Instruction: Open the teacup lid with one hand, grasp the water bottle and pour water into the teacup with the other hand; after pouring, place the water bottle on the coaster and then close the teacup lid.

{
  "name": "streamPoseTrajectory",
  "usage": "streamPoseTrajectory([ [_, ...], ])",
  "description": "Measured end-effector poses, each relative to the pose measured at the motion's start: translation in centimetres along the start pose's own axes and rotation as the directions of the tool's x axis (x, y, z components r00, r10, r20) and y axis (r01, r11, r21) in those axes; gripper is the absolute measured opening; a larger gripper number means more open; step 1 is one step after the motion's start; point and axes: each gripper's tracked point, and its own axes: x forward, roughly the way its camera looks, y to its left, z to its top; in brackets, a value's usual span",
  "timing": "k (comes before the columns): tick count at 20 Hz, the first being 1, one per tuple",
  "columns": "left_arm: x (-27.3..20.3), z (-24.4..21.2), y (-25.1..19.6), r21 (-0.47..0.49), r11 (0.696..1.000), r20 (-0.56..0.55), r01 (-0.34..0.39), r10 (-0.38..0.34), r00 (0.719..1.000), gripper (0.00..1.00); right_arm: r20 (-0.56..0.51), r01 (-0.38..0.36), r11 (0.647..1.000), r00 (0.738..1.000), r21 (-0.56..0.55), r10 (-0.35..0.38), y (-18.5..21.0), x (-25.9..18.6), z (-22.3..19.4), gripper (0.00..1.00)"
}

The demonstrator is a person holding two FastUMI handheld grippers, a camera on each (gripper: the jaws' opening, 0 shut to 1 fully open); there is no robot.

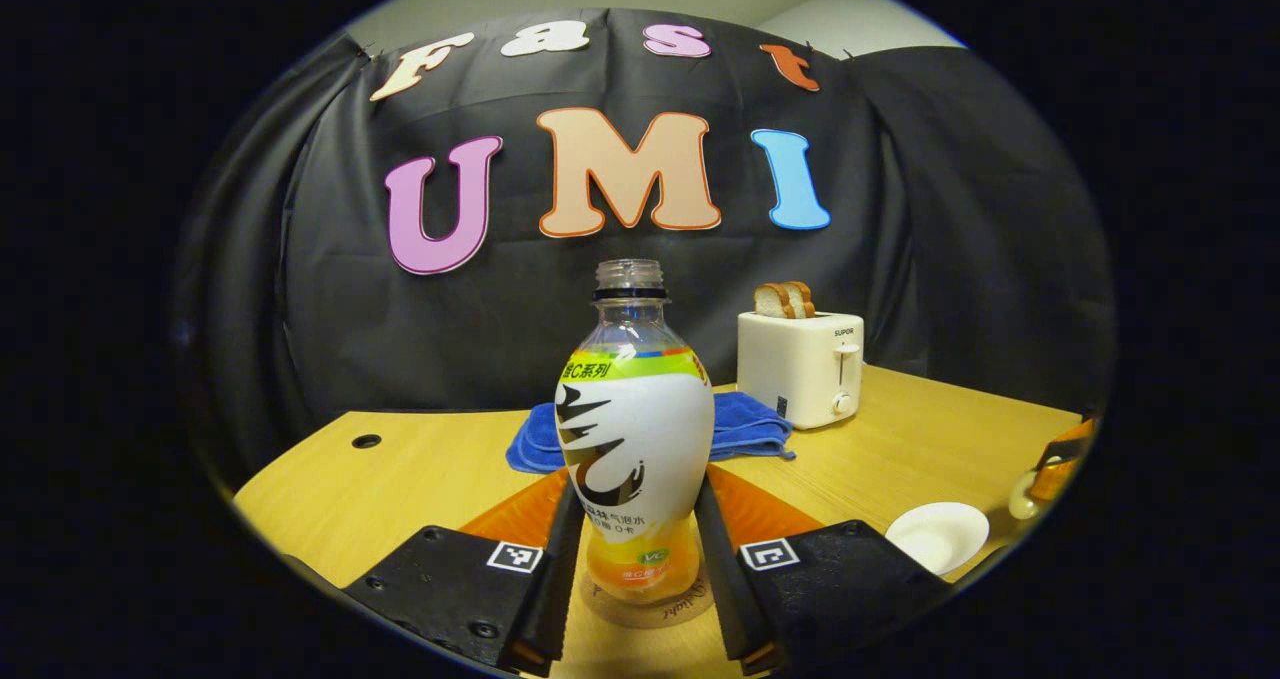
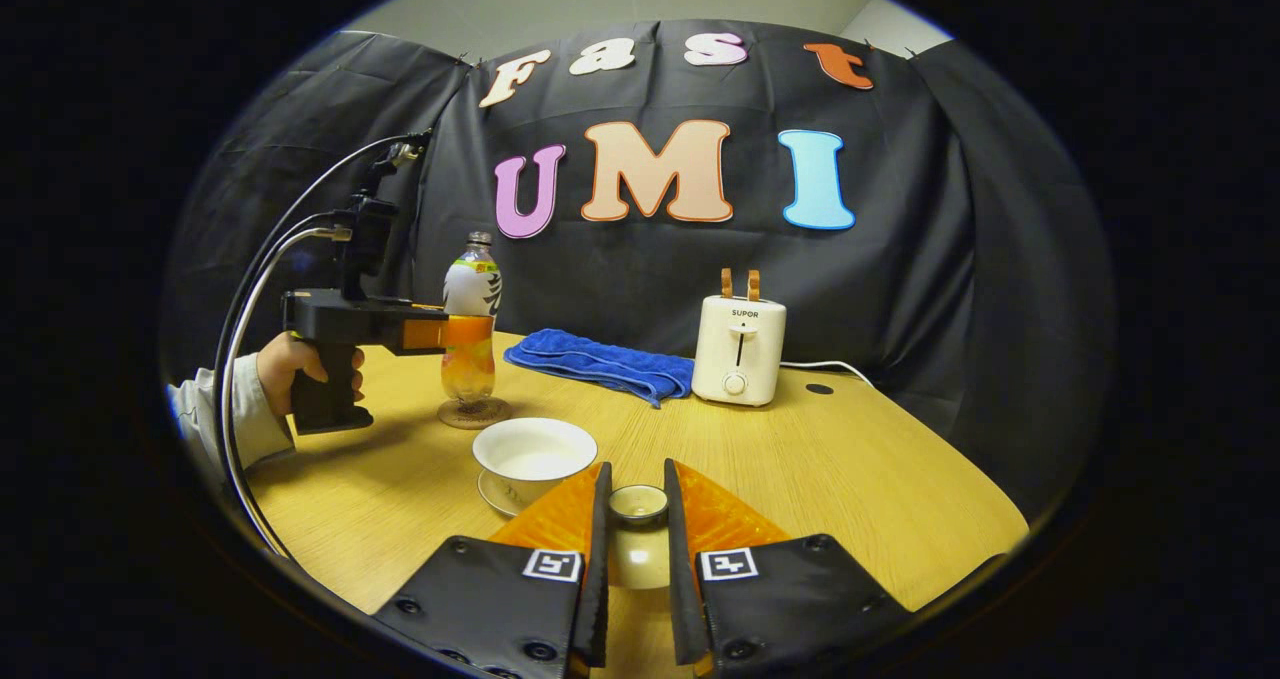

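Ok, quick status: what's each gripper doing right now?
Left gripper: fingers closed on the water bottle, which stands on the coaster.
Right gripper: fingers closed on the teacup lid, held off the teacup.

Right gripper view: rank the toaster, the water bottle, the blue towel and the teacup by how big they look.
1. Blue towel, widest spread.
2. Toaster and water bottle: too alike to rank; the bottle is taller, the toaster bulkier.
3. Teacup, smallest, though it sits nearest the camera, which flatters it.
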Motion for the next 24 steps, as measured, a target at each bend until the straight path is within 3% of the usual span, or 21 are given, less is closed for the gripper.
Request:
streamPoseTrajectory([
  [9, 0.0, -1.5, 0.2, -0.062, 0.998, -0.023, -0.014, 0.012, 1.0, 0.58, -0.013, -0.018, 1.0, 1.0, -0.006, 0.018, 1.1, 0.6, -0.6, 0.29],
  [24, -0.4, -2.4, 0.0, -0.055, 0.998, -0.059, -0.01, 0.007, 0.998, 0.78, 0.008, -0.05, 0.999, 0.999, -0.018, 0.05, 3.0, 0.7, 0.8, 0.29],
])
